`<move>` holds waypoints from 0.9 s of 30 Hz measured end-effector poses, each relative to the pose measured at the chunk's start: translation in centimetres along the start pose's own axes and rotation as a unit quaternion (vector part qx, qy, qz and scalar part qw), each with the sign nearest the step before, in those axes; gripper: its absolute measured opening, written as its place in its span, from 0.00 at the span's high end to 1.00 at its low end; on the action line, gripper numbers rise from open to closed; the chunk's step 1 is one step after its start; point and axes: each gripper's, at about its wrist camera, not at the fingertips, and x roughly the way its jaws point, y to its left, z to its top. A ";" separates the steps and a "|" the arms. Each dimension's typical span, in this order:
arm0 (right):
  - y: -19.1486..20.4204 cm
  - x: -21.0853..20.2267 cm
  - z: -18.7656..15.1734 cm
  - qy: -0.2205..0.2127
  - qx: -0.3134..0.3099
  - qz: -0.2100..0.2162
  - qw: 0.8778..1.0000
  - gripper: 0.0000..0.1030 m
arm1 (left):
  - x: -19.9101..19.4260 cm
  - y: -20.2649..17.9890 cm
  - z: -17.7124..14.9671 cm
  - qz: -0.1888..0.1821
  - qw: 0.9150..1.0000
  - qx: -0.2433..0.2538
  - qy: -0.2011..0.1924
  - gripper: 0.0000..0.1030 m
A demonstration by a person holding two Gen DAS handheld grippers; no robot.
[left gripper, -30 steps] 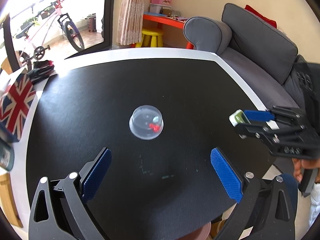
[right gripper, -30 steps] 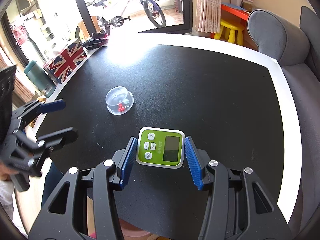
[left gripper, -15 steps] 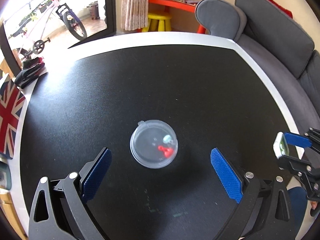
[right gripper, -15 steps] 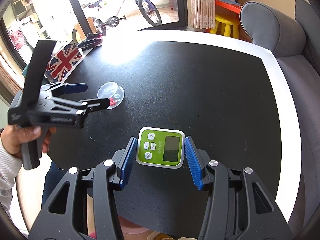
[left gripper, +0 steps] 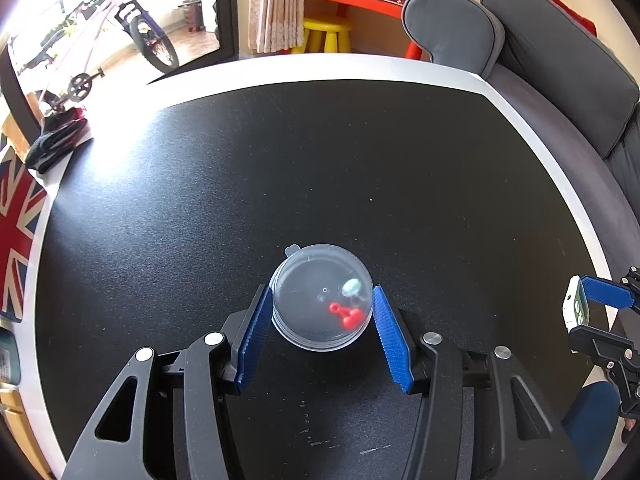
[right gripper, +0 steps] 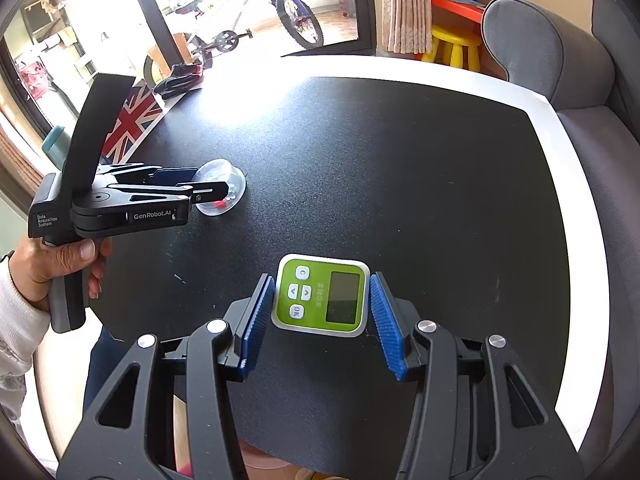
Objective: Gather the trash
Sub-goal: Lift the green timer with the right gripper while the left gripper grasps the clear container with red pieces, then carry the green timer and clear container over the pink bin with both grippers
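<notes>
A clear round plastic cup (left gripper: 322, 296) with a small red piece and a pale bit inside sits on the black table (left gripper: 320, 152). My left gripper (left gripper: 322, 300) is closed around it, blue pads touching both sides. From the right wrist view the cup (right gripper: 226, 188) shows between the left gripper's fingers (right gripper: 200, 190). My right gripper (right gripper: 320, 296) is shut on a green and white timer (right gripper: 322, 296), held above the table near its front edge. The timer also shows at the right edge of the left wrist view (left gripper: 574, 308).
A Union Jack box (right gripper: 128, 120) and a teal bottle (right gripper: 54, 146) stand at the table's left edge, with a dark folded item (left gripper: 54, 144) behind. A grey sofa (left gripper: 560, 80) runs along the right side. The table has a white rim (left gripper: 360, 66).
My left gripper moved forward and down over the cup and closed its pads onto it. My right gripper kept hold of the timer and barely moved.
</notes>
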 end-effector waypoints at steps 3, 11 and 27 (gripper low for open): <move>0.2 0.0 0.0 -0.001 -0.002 0.001 1.000 0.52 | -0.4 0.0 -0.2 0.000 1.000 0.001 -0.005 0.51; 0.8 -1.1 -0.4 -0.012 -0.012 0.001 1.000 0.52 | -3.0 -0.8 -2.3 0.001 1.000 0.014 -0.024 0.51; 4.2 -6.3 -4.5 -0.048 -0.045 0.000 0.998 0.52 | -12.5 -3.7 -9.0 -0.027 0.994 0.044 -0.092 0.51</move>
